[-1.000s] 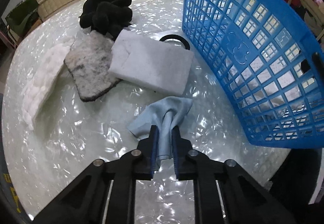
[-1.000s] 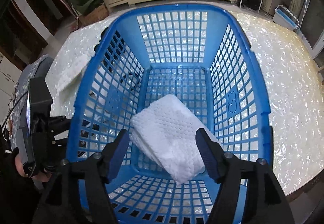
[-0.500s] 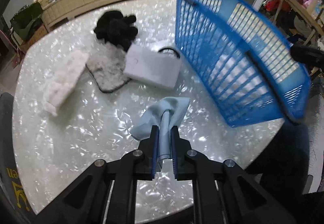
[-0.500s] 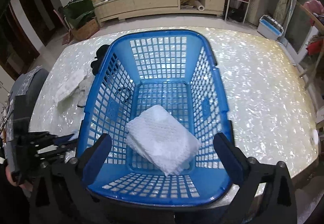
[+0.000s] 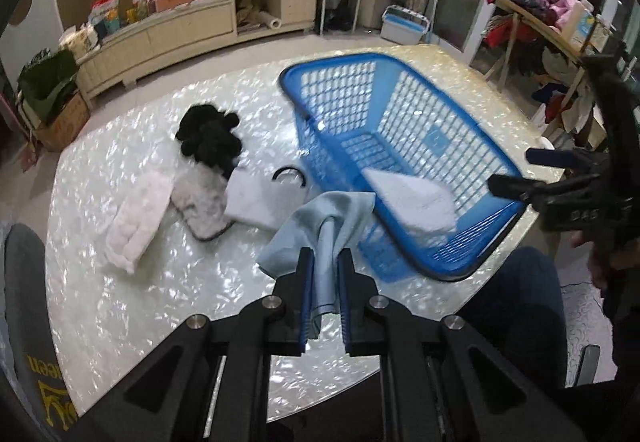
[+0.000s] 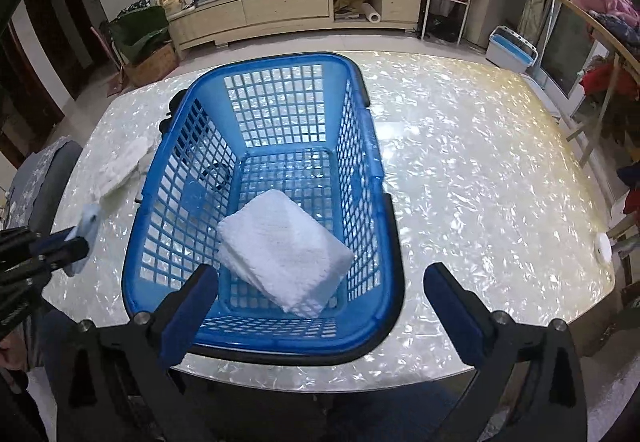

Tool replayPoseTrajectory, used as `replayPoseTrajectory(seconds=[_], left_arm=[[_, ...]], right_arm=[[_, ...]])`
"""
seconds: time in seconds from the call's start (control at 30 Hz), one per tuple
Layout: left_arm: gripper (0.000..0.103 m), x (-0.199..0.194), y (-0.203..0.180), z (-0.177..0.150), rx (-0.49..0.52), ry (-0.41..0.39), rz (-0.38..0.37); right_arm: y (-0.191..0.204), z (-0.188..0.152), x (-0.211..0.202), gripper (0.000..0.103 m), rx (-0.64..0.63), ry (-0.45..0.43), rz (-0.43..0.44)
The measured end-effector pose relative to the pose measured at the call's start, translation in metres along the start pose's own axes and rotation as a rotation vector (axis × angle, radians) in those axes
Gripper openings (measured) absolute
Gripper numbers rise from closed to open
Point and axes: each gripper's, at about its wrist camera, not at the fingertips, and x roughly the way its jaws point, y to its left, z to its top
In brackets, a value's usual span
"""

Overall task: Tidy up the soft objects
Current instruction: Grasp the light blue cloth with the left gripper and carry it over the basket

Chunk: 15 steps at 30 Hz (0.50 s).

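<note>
My left gripper (image 5: 325, 282) is shut on a light blue cloth (image 5: 320, 226) and holds it high above the table, left of the blue basket (image 5: 472, 270). The basket (image 6: 360, 338) holds a folded white towel (image 6: 280, 250), which also shows in the left wrist view (image 5: 412, 198). My right gripper (image 6: 320, 306) is open and empty, above the basket's near rim. On the table left of the basket lie a black plush toy (image 5: 208, 136), a grey fleecy pad (image 5: 200, 198), a white foam block (image 5: 256, 198) and a white fluffy towel (image 5: 136, 218).
A black ring (image 5: 290, 176) lies by the basket's left wall. The round pearly table (image 6: 480, 170) has its near edge just below both grippers. A grey chair back (image 5: 20, 282) stands at the left. A cabinet and racks stand beyond the table.
Both grippers have risen and pulled back from the table. The left one has lifted the blue cloth off the surface. The right one has opened wider.
</note>
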Motion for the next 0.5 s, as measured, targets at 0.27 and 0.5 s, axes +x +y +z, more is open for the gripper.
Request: replayPoseTrajectory(seconds=[0.27, 0.5], left_arm=[[0.01, 0.002, -0.029, 0.028, 0.058, -0.004, -0.023], [0.01, 0.013, -0.053, 0.049, 0.113, 0.003, -0.031]], right_arm=[[-0.017, -0.003, -0.002, 0.103, 0.026, -0.022, 0.036], [-0.028, -0.003, 0.003, 0.103, 0.03, -0.024, 0.061]])
